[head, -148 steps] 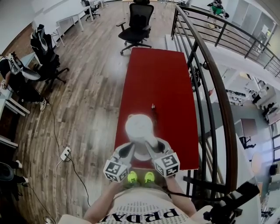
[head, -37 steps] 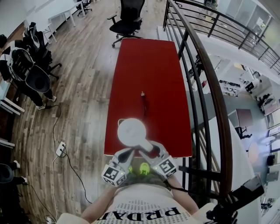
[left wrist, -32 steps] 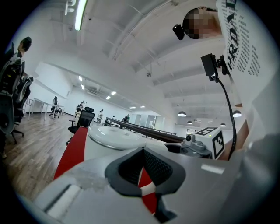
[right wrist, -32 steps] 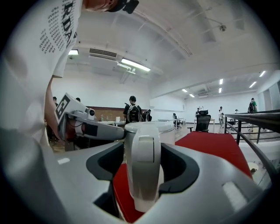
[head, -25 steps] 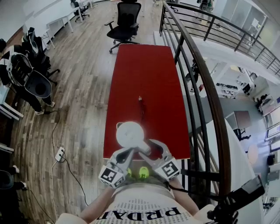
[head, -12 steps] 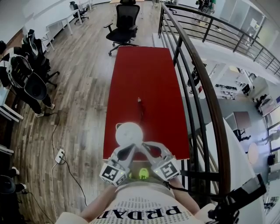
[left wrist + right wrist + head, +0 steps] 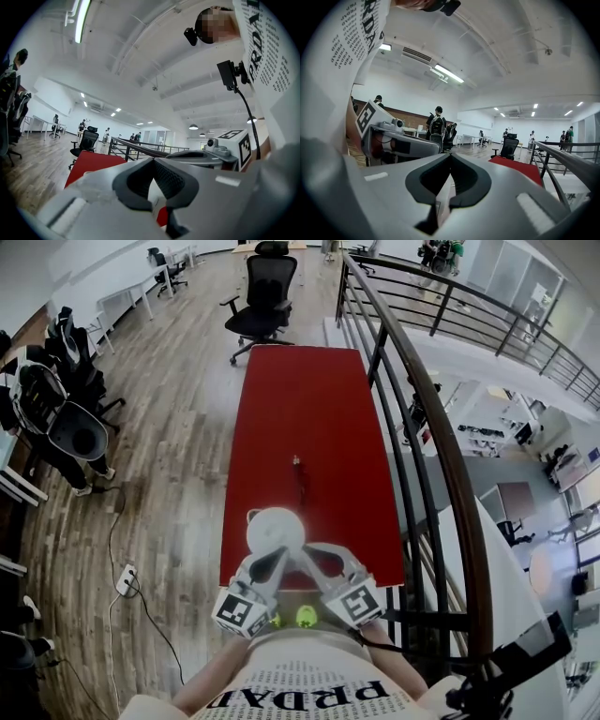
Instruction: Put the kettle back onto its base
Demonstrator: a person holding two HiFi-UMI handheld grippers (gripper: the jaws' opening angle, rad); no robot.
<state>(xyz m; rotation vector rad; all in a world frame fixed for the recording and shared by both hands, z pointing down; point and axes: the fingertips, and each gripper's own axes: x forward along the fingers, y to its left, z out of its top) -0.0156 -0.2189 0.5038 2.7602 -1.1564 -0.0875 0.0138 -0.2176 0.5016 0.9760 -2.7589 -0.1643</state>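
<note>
The white kettle (image 7: pixel 275 529) stands at the near end of the red table (image 7: pixel 309 418); I cannot make out a base apart from it. Both grippers sit just in front of my body, angled inward toward the kettle's near side. My left gripper (image 7: pixel 281 557) (image 7: pixel 153 159) has its tips meeting, with white and red showing through the hollow between its pads. My right gripper (image 7: pixel 307 551) (image 7: pixel 450 153) is also shut, with nothing between its tips. Each gripper view shows the other gripper's marker cube (image 7: pixel 240 143) (image 7: pixel 365 117).
A black cord (image 7: pixel 300 479) lies on the table beyond the kettle. A dark metal railing (image 7: pixel 441 456) runs along the table's right side. A black office chair (image 7: pixel 258 296) stands past the far end. A power strip (image 7: pixel 125 579) lies on the wood floor at left.
The right gripper's jaws, spread wide a second ago, have closed. The kettle stays at the table's near end. Both grippers remain just behind it.
</note>
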